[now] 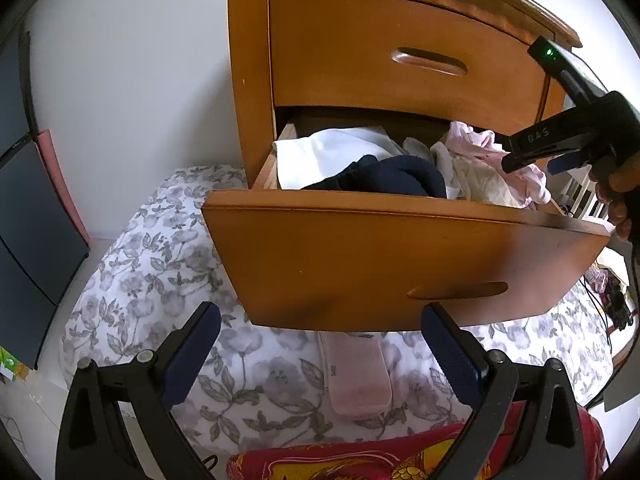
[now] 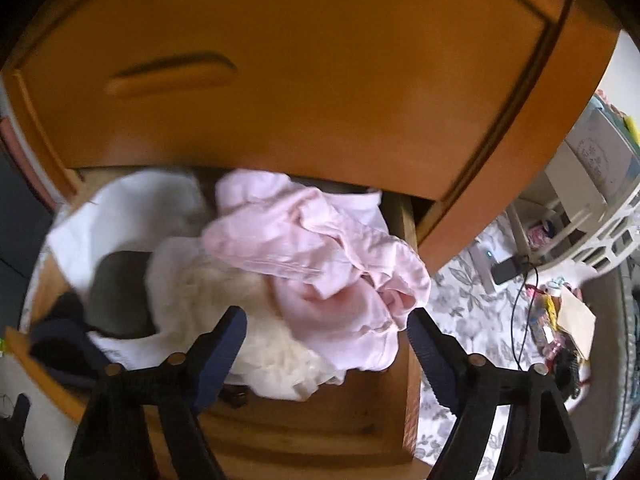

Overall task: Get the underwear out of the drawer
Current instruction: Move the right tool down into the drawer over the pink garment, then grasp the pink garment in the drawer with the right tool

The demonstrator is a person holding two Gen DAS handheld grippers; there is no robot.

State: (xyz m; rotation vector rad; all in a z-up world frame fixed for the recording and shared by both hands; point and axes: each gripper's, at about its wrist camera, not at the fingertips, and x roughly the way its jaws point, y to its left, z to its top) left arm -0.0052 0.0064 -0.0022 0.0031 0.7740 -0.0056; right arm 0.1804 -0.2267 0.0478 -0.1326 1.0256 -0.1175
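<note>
The lower drawer (image 1: 400,256) of a wooden nightstand (image 1: 248,80) is pulled out and stuffed with clothes. A crumpled pink underwear piece (image 2: 316,248) lies on top at the drawer's right end, also showing as pink underwear (image 1: 476,140) in the left wrist view. Beside it are a creamy lace garment (image 2: 256,320), a white cloth (image 1: 320,152) and a navy garment (image 1: 400,180). My right gripper (image 2: 326,316) hovers open just above the pink piece, nothing between its fingers. My left gripper (image 1: 320,314) stands open in front of and below the drawer front.
The upper drawer (image 1: 400,48) is closed. A floral bedspread (image 1: 160,280) lies below, with a pink sock-like item (image 1: 356,372) on it and red patterned fabric (image 1: 360,456) nearer. A dark panel (image 1: 28,220) stands left. A white basket (image 2: 600,232), cables and clutter sit right.
</note>
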